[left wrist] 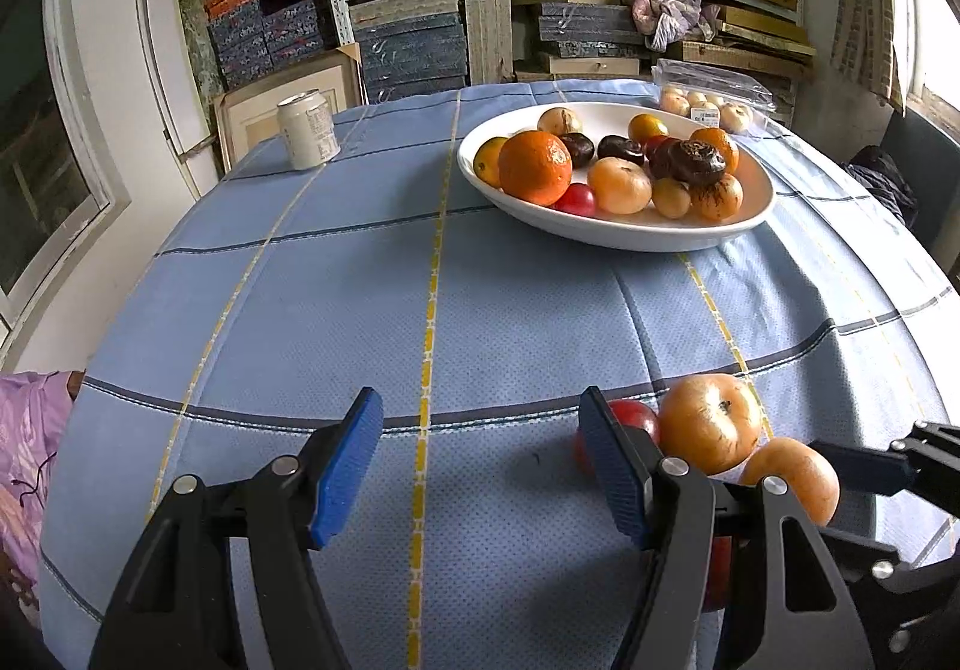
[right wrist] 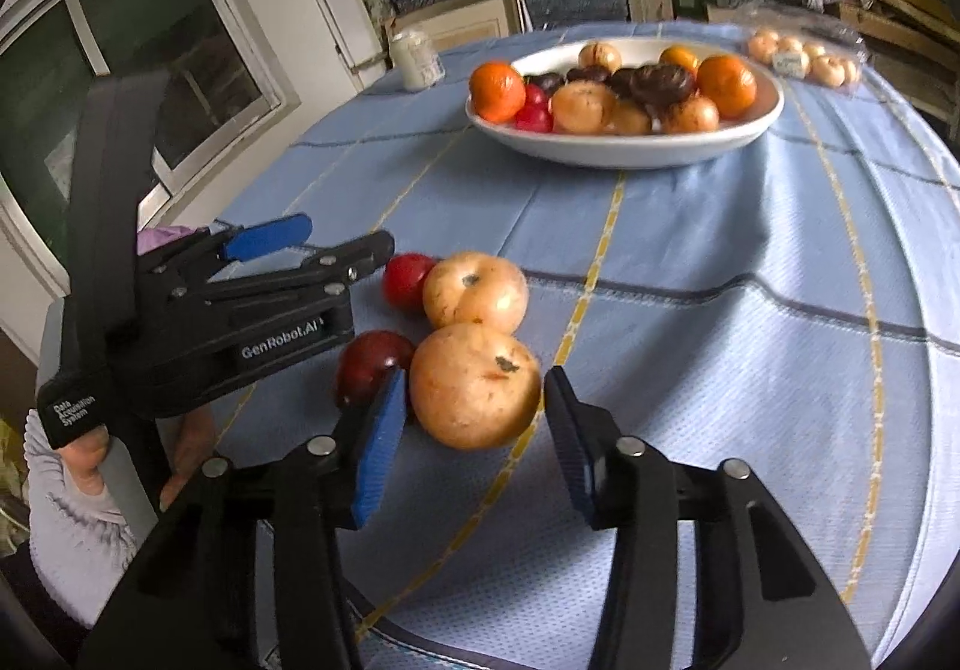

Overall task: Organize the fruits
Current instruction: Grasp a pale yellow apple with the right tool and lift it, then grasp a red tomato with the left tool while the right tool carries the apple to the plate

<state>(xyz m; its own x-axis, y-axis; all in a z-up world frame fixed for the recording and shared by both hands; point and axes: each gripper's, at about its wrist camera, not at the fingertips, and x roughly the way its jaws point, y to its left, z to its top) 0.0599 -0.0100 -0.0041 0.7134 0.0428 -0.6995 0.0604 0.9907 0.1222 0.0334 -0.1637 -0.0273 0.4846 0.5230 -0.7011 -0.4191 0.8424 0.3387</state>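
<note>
Near fruit point(right wrist: 474, 386), pale orange, round, dark stem scar up top: sits on the table point(right wrist: 720, 370) between the fingers of my right gripper point(right wrist: 477, 433). Jaws narrowed round it; left pad looks at or almost at the skin, right pad shows a sliver of gap. Can't call it gripped yet.

Item 2: twin pale fruit point(right wrist: 475, 293), just behind, touching the first.

Item 3: dark red fruit point(right wrist: 373, 367), left of the near one, partly behind my left pad. Small red fruit point(right wrist: 407, 280) further back, beside item 2.

Item 4: left gripper point(left wrist: 480, 466), jaws wide, nothing between them, only cloth. Hovers just left of the loose cluster; a person's hand point(right wrist: 90, 460) holds it.

Item 5: white bowl point(right wrist: 624, 141), far side of table, well apart from the cluster. Already holds oranges, dark fruit, pale fruit, red ones. Prob. the destination, my guess.

Item 6: can point(left wrist: 307, 128), far left. Clear pack point(left wrist: 711, 96) of small pale fruit behind bowl. Not my concern.

Handling est.: near fruit looks firm, smooth, moderately heavy, prone to roll. Skin may bruise, so moderate squeeze only. Best hold across the widest part, pads on opposite sides, stem up. Risk: closing nudges the dark red neighbour or the twin behind it, both touching or nearly so. Lift straight up to clear them.
</note>
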